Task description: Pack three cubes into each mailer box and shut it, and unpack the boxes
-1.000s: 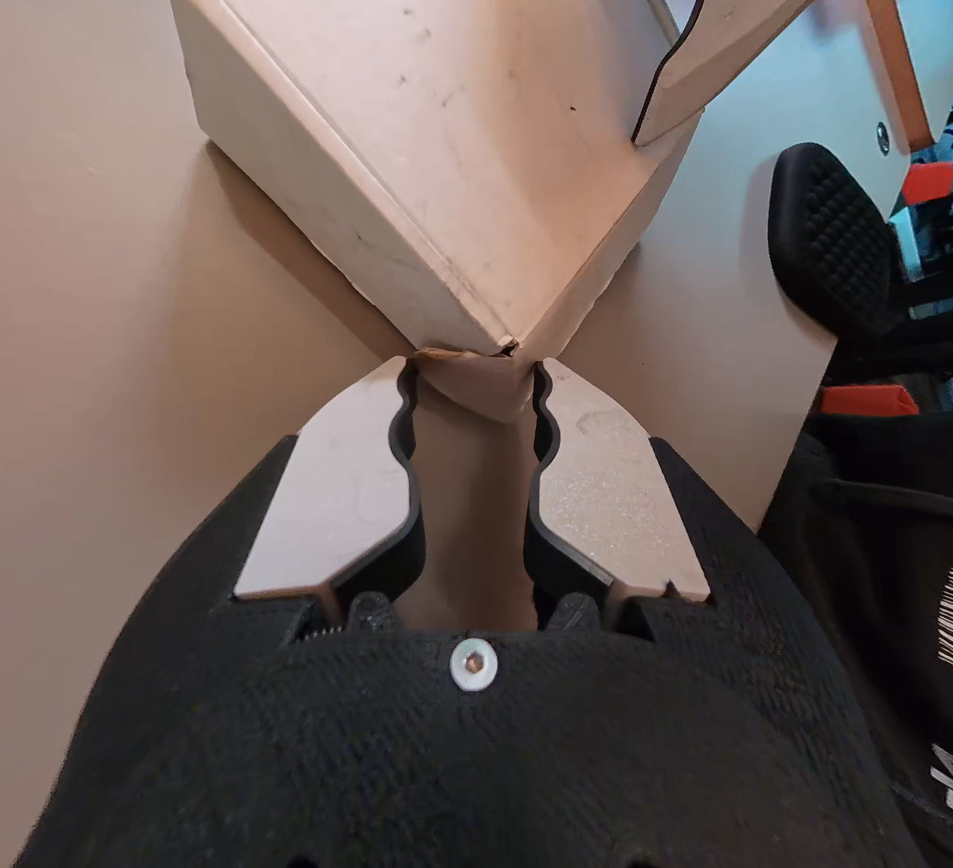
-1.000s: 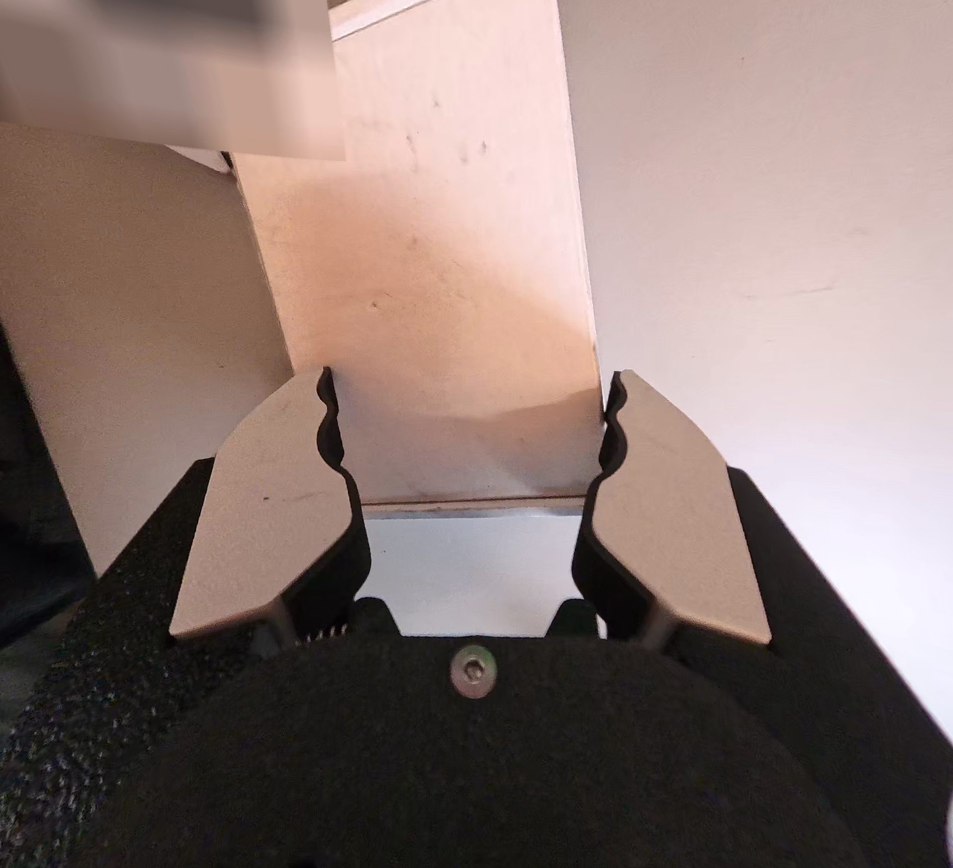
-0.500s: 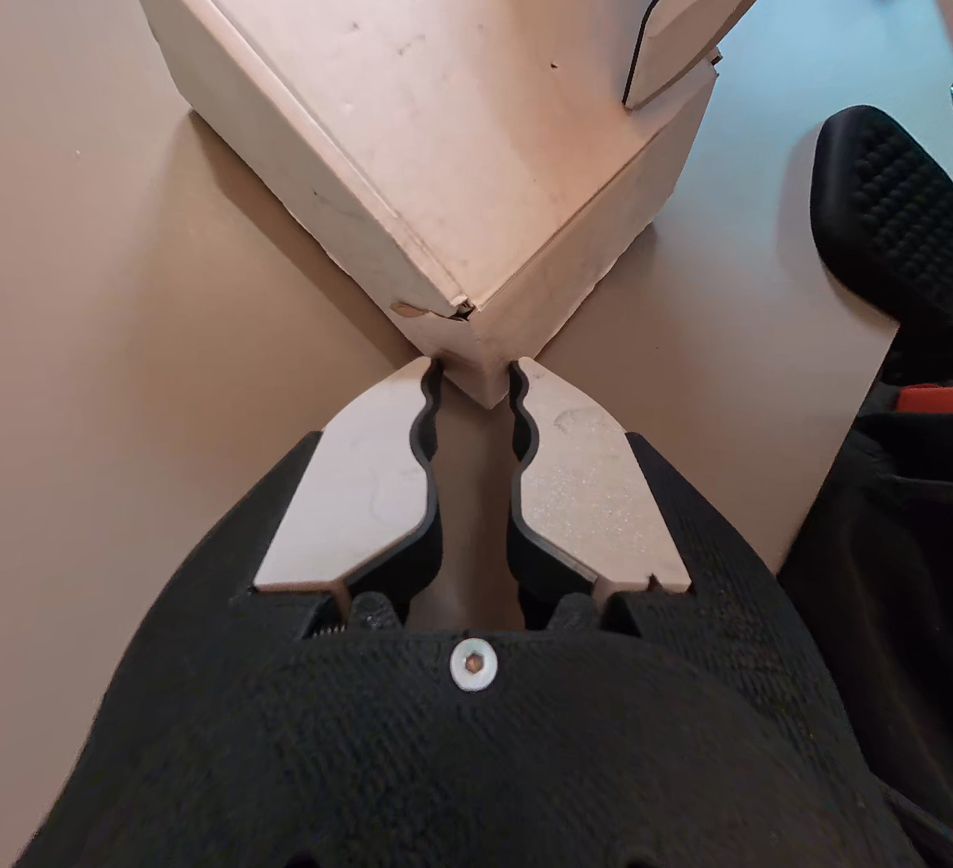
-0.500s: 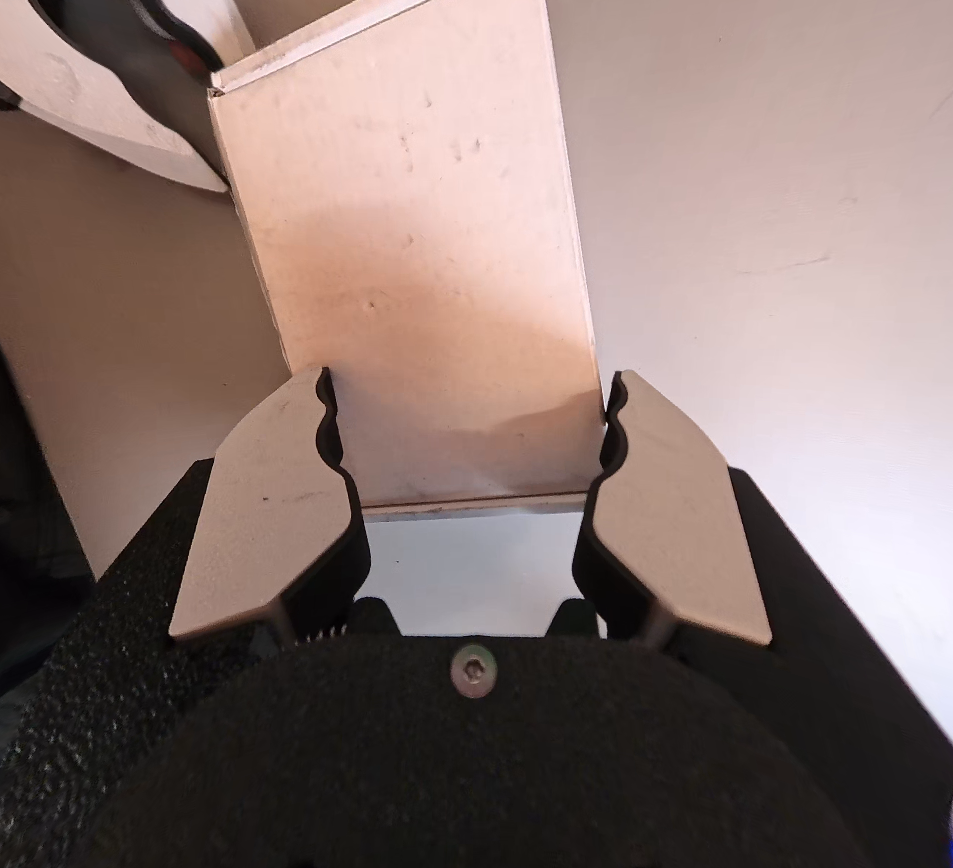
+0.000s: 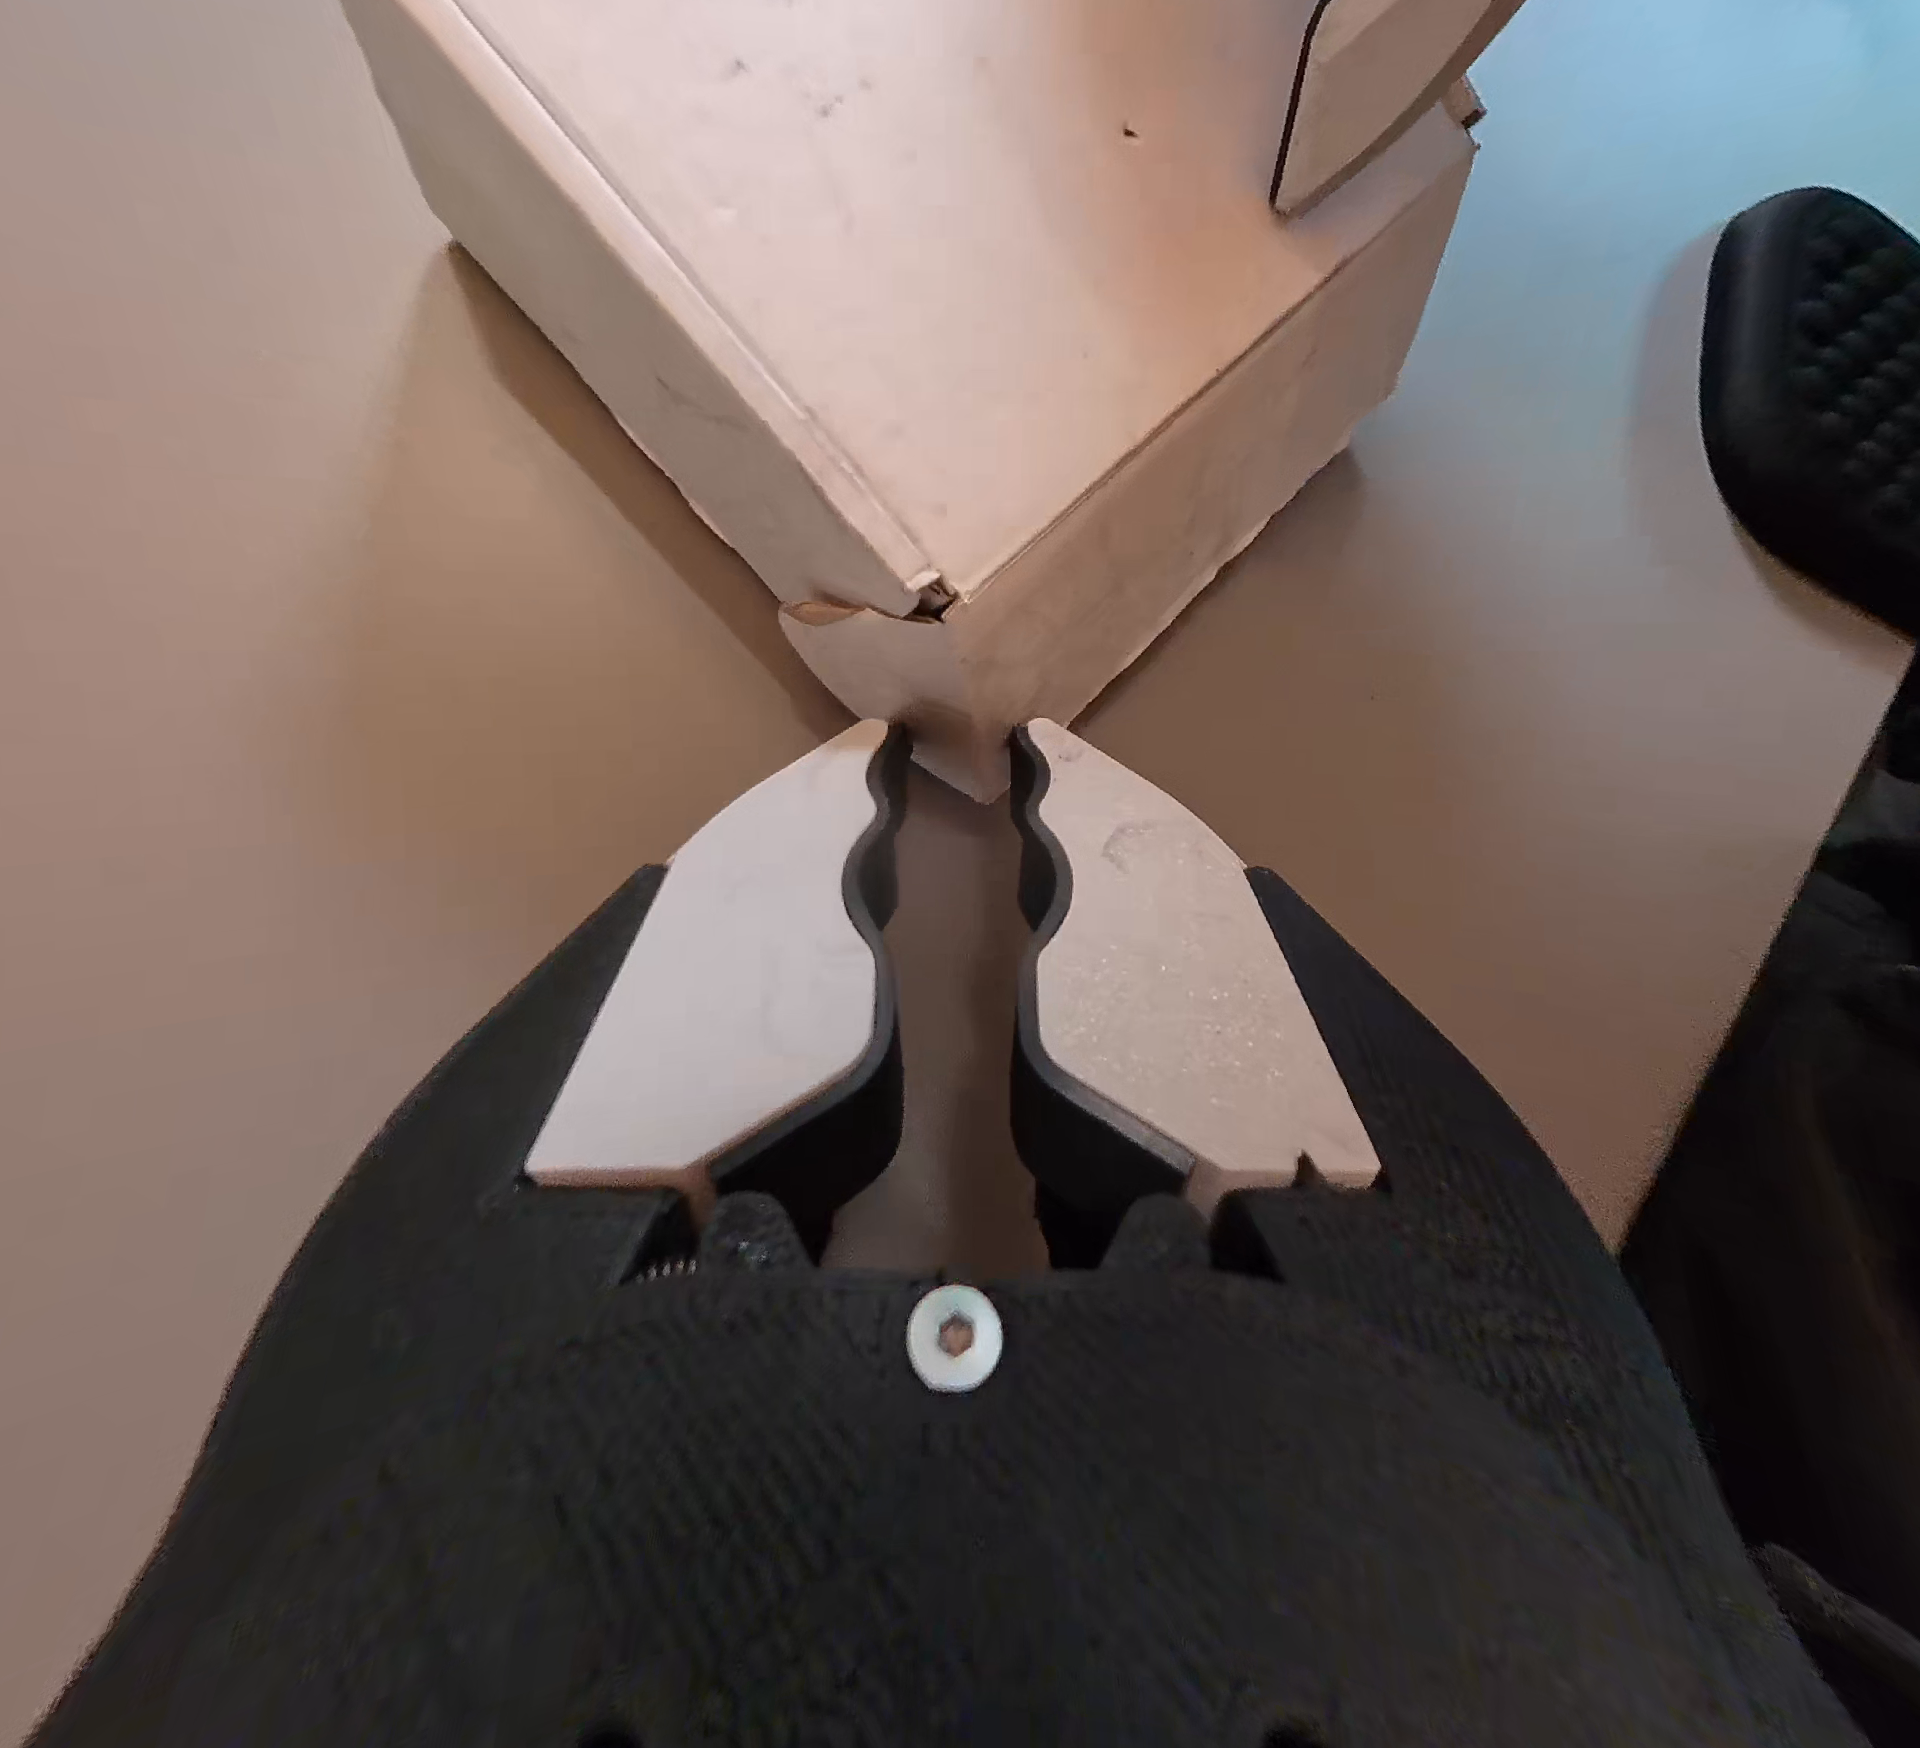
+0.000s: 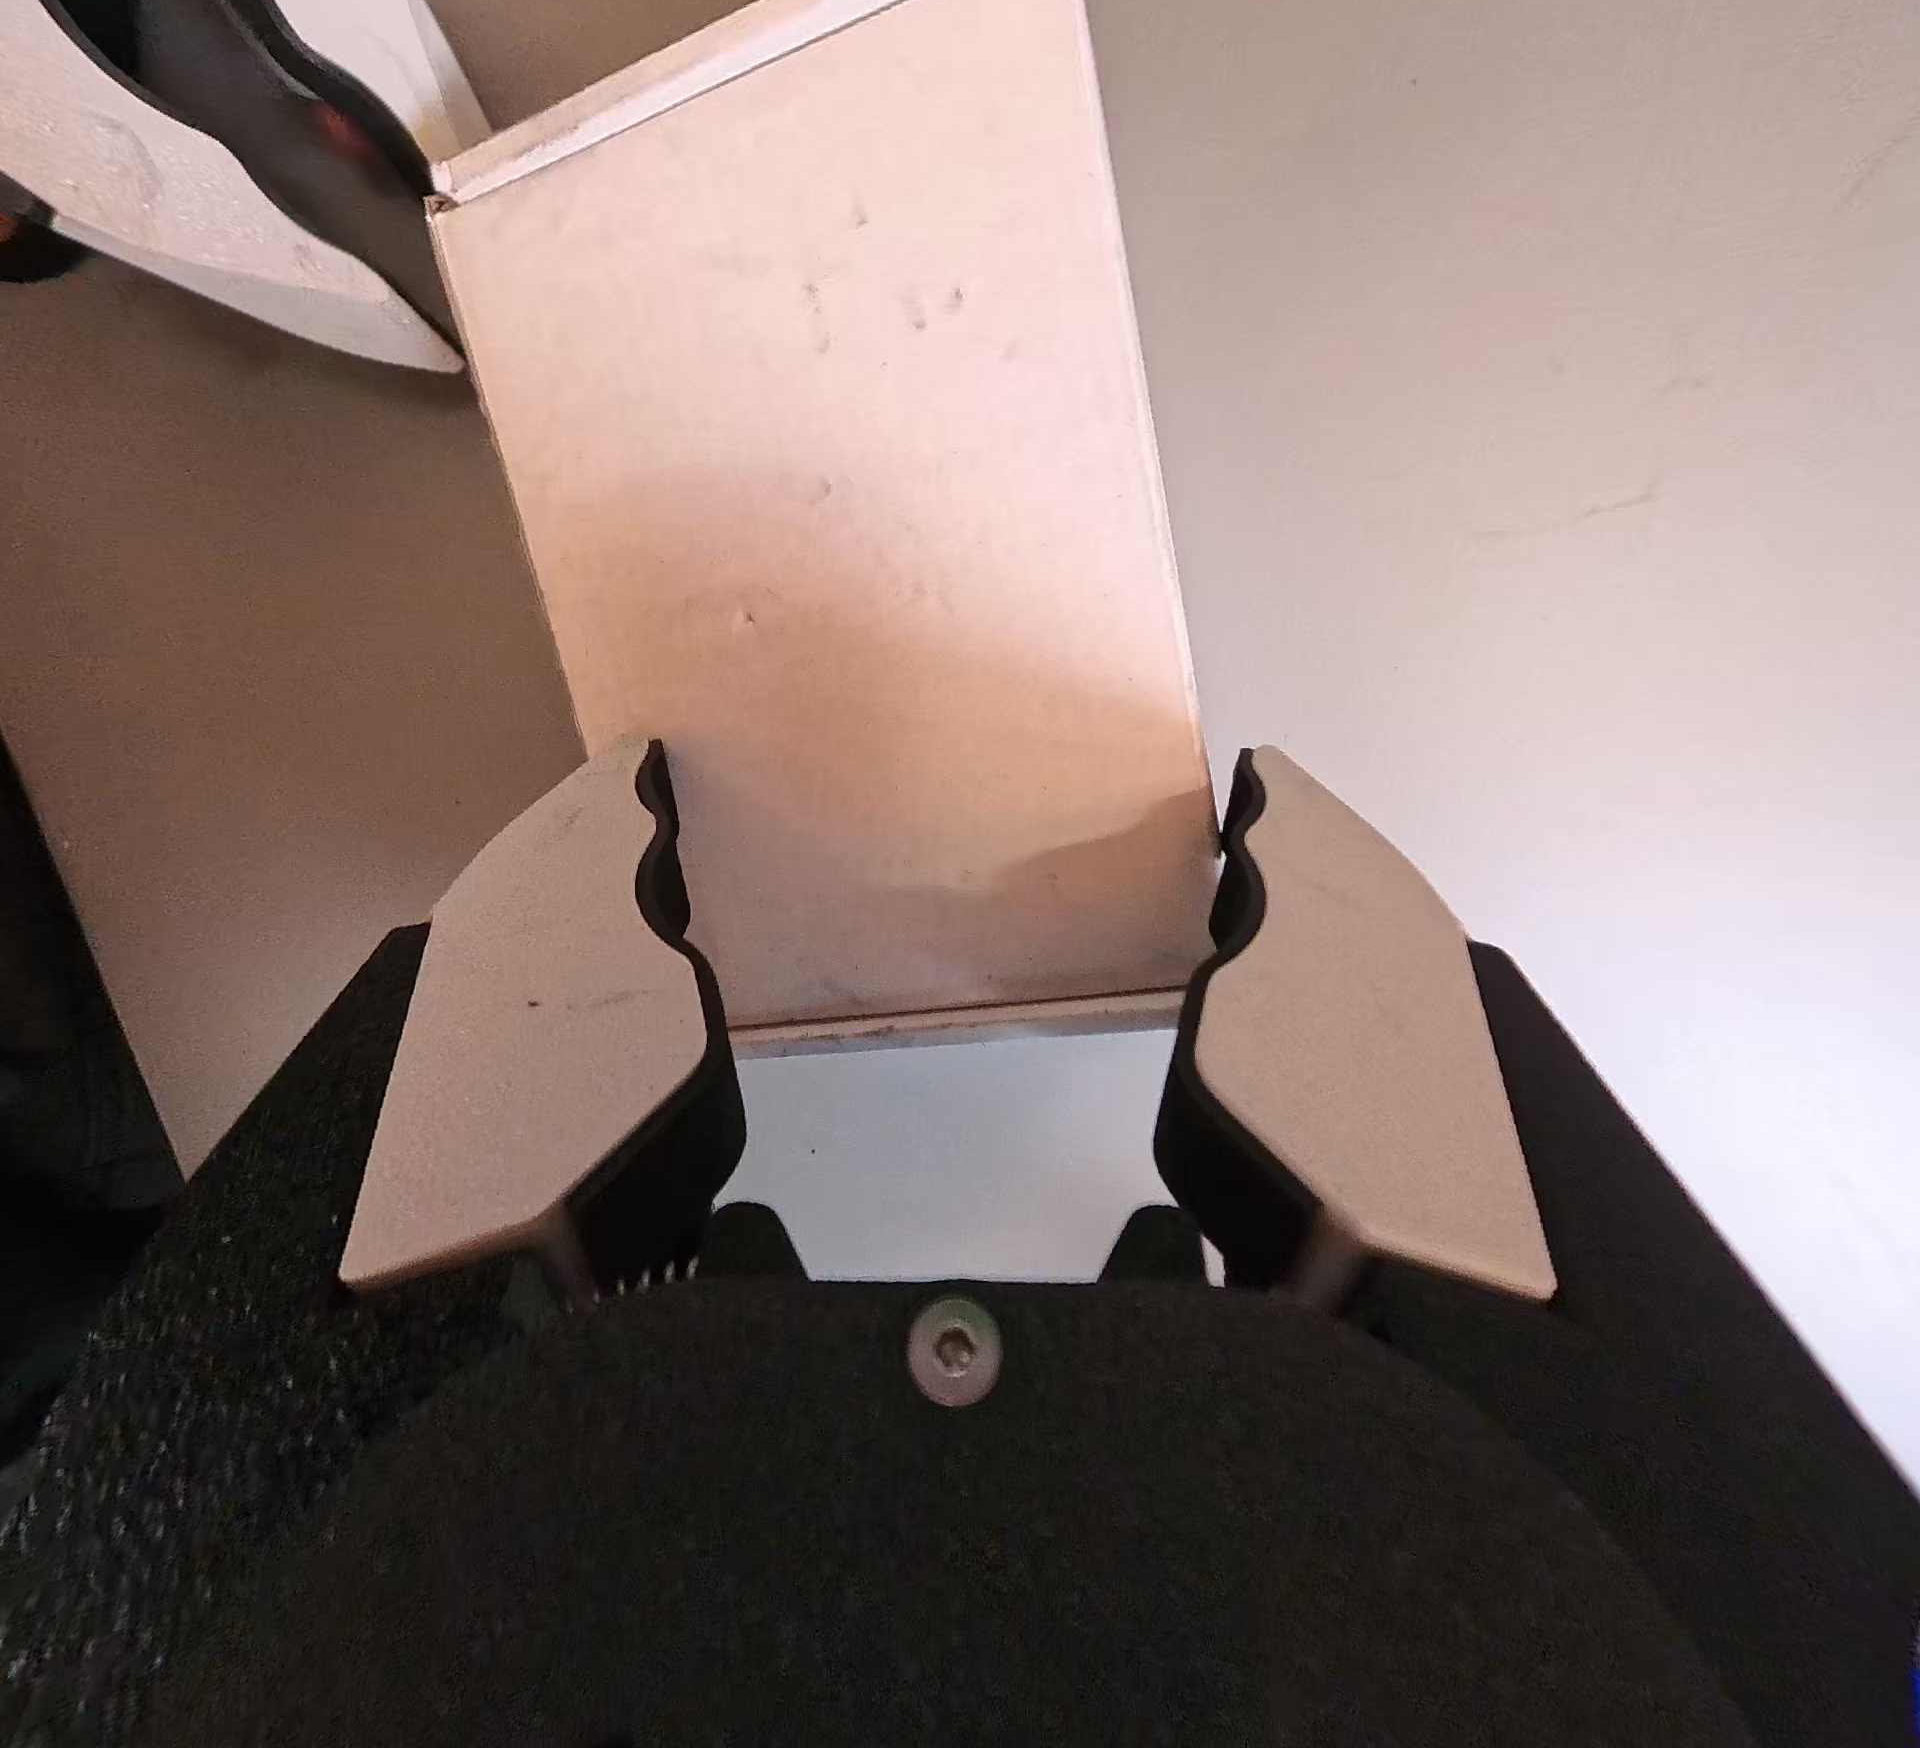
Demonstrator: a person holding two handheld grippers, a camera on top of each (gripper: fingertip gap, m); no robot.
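A closed tan mailer box [image 5: 935, 244] lies on the table with one corner pointing at my left gripper [image 5: 958, 748]. The left jaws are nearly closed and pinch that corner between the tips. A small flap edge [image 5: 821, 618] sticks out just above the corner. My right gripper [image 6: 945, 763] is shut across the width of the box [image 6: 831, 555], one finger on each side wall. One right finger [image 5: 1403, 15] shows at the box's far corner in the left wrist view. The left gripper also shows in the right wrist view [image 6: 208, 171]. No cubes are visible.
The box rests on a beige table [image 5: 260, 555], also seen in the right wrist view [image 6: 1507, 348]. The table's edge [image 5: 1662, 971] runs close on the right, with a black chair armrest [image 5: 1849, 389] beyond it.
The box's lid has gone from raised to flat and shut. The left jaws have narrowed onto the near corner. The right gripper has kept its hold across the box.
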